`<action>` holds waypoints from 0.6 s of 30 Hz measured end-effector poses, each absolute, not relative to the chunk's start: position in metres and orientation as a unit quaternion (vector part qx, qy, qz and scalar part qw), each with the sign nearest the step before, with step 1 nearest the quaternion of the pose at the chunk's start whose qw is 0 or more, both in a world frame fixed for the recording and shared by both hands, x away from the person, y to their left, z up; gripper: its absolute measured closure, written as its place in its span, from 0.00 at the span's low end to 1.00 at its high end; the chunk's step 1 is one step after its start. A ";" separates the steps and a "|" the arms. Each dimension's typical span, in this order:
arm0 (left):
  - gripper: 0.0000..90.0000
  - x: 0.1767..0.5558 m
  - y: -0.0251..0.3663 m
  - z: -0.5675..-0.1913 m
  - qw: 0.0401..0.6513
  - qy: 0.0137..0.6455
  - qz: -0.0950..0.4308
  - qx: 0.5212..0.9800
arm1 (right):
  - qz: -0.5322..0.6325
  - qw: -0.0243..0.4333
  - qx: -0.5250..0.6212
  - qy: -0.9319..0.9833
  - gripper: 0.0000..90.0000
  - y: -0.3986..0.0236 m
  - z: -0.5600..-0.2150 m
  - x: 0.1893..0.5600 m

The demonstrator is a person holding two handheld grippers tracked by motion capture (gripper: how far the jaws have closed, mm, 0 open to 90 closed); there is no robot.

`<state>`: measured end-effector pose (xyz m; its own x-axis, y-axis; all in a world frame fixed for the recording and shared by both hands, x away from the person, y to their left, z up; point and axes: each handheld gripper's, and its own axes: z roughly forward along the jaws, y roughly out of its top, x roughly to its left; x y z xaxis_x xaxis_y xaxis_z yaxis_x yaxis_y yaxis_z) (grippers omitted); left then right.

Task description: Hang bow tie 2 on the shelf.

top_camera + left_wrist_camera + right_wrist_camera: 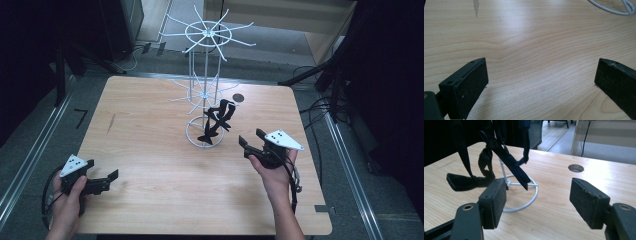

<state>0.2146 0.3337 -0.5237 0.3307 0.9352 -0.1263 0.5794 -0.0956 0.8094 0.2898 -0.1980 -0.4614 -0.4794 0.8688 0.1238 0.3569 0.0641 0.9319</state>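
Meanwhile the right hand-held gripper [248, 142] stood wide open and empty near the black ribbons [216, 121] on the wire rack [205, 90]. Near the worktop's [150, 165] left front corner, the left hand-held gripper [113, 176] gaped empty too.

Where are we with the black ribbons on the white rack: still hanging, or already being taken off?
Done so far: black ribbons hang on the white wire rack, their ends trailing to its base ring. In hand: nothing. The right gripper sits open, facing the ribbons without touching them; the left gripper rests open low over the table. Left: closing in and gripping a ribbon, if that is the next move.
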 end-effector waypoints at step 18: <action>0.00 0.214 0.334 -0.524 0.407 0.536 0.220 0.707 | 0.504 0.244 0.462 0.688 0.25 -0.223 -0.483 0.274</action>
<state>0.2145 0.3336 -0.5237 0.3297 0.9358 -0.1249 0.5785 -0.0957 0.8100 0.2739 -0.2231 -0.4826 -0.4551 0.8810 0.1295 0.3895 0.0661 0.9187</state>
